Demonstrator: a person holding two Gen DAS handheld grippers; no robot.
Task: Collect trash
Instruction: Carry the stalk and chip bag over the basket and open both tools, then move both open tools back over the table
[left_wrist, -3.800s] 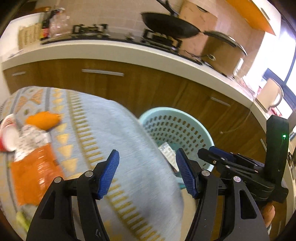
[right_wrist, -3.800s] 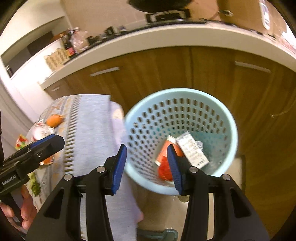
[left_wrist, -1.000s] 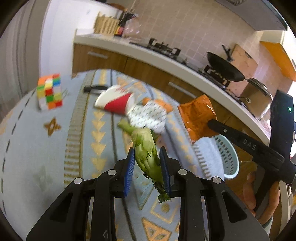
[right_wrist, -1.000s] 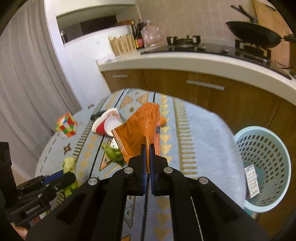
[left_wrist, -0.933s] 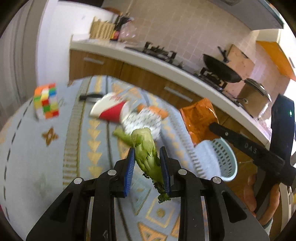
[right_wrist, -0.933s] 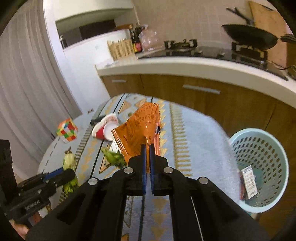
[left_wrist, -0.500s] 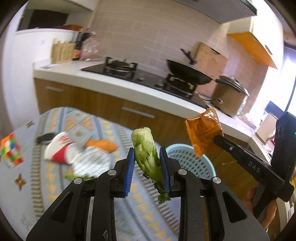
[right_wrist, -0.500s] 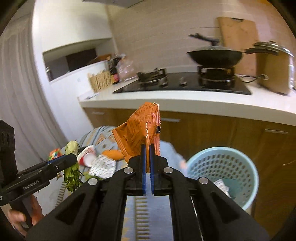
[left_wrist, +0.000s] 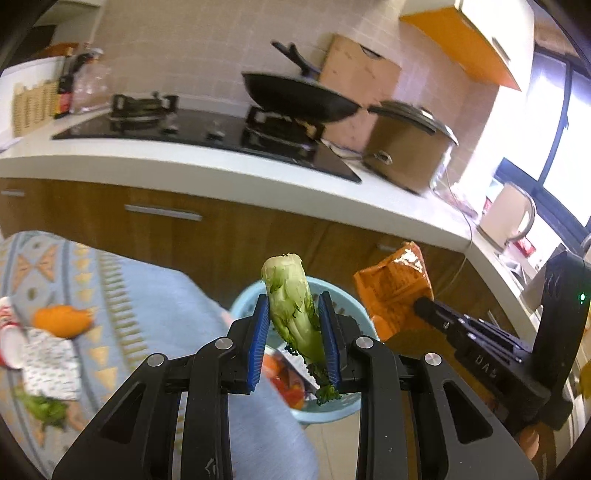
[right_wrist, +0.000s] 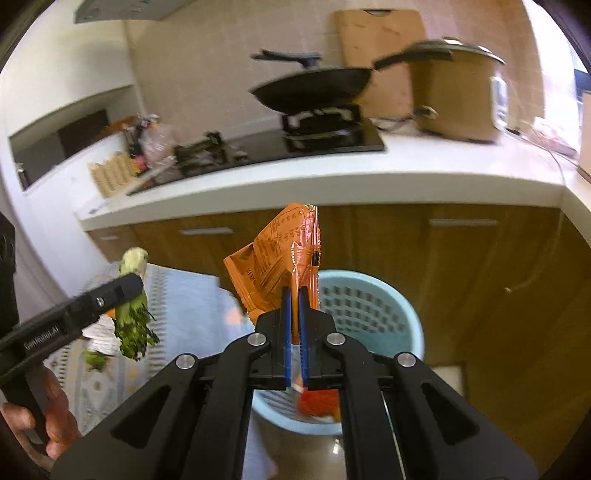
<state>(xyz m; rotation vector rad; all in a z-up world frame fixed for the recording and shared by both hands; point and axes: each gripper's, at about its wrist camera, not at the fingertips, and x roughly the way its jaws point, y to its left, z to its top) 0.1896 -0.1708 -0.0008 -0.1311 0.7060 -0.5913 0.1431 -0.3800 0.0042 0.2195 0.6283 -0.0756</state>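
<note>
The light-blue perforated basket (right_wrist: 373, 314) stands on the floor between the table's edge and the wooden cabinets, with red-and-white wrappers (right_wrist: 317, 402) lying blurred in its bottom. Above it the left gripper (left_wrist: 293, 332) is clamped on a green lettuce stalk (left_wrist: 293, 314), pale cut end up, and the right gripper (right_wrist: 294, 325) is pinched tight on an orange snack bag (right_wrist: 277, 262). The table (left_wrist: 166, 295) wears a patterned blue-grey cloth carrying an orange peel (left_wrist: 61, 320), white paper (left_wrist: 51, 363) and green scraps (left_wrist: 44, 408); behind, a white kitchen counter (left_wrist: 207, 162) holds a black wok (left_wrist: 299, 98) and a brown pot (left_wrist: 406, 147).
</note>
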